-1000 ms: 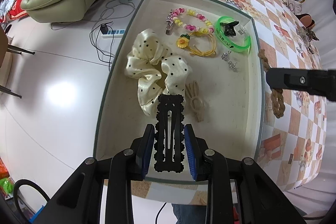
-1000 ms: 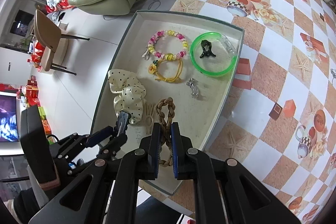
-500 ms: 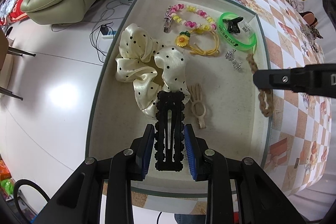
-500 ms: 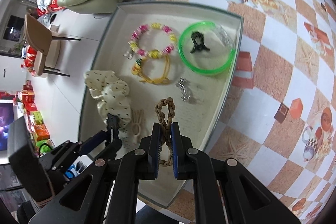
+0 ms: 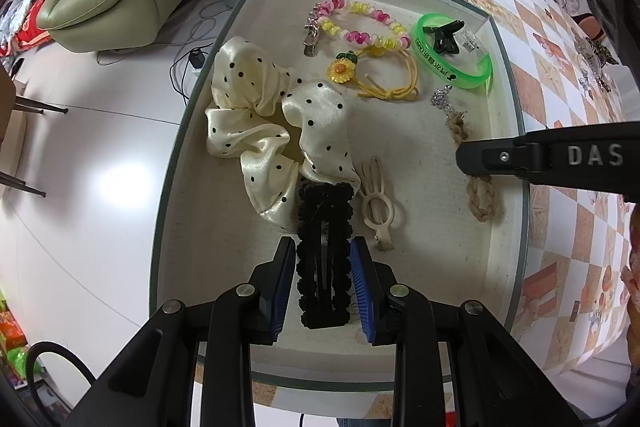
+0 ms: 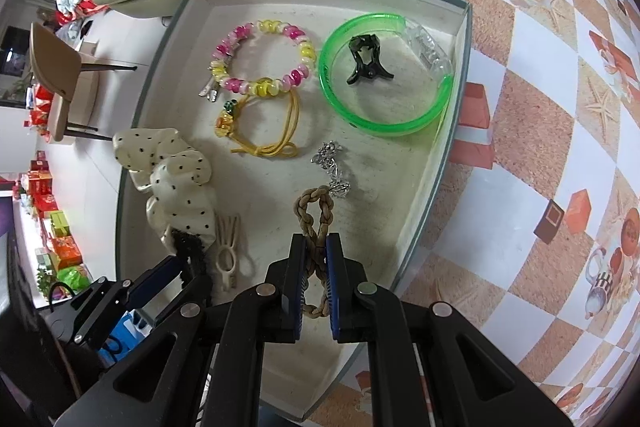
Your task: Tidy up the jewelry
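The right tool (image 6: 316,267), marked "DAS", clamps the braided band (image 6: 316,223); the left tool (image 5: 323,275) clamps the black clip (image 5: 324,255).

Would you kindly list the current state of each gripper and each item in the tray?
left gripper: shut on the black hair clip
right gripper: shut on the braided band
polka-dot scrunchie: lying in the tray
beaded bracelet: lying flat
green bangle: lying flat around a small black claw clip
yellow flower tie: lying flat
beige clip: lying flat
silver piece: lying loose
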Demonstrator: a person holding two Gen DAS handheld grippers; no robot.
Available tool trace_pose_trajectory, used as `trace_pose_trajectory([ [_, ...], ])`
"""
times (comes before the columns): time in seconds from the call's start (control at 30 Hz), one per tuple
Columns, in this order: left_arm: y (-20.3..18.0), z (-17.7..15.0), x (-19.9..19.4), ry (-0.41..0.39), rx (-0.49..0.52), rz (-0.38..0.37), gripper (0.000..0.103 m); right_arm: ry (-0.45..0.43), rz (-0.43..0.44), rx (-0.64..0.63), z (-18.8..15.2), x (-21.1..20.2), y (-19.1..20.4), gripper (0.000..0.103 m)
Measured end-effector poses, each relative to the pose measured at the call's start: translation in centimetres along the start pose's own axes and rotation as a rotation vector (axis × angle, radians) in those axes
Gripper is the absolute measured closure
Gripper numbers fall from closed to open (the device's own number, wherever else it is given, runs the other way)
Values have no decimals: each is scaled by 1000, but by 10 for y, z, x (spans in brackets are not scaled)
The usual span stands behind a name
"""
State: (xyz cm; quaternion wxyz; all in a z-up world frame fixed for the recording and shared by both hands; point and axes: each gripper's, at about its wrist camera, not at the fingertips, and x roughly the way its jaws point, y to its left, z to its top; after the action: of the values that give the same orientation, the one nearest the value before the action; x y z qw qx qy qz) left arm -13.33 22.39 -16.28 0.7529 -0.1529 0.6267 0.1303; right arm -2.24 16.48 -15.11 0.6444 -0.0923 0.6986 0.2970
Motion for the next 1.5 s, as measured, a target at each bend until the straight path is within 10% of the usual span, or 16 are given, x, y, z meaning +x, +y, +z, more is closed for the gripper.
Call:
trace_pose_trajectory([
  [0.77, -8, 1, -6, 10, 21, 66, 68, 12, 9, -4, -2, 8, -1, 80],
  [0.83, -8, 0, -8, 11, 16, 68, 33, 7, 13, -2, -1, 4, 0, 78],
  [0.9, -7, -1, -14, -10, 15, 76, 20, 0, 19, 3, -1, 0, 1, 77],
  [1.43, -8, -10, -37, -1, 25, 72, 19, -46, 47, 0, -19, -51, 7, 68],
  [1.5, -7, -11, -41, 1, 22, 74, 0, -48, 46, 0, -25, -55, 7, 66],
])
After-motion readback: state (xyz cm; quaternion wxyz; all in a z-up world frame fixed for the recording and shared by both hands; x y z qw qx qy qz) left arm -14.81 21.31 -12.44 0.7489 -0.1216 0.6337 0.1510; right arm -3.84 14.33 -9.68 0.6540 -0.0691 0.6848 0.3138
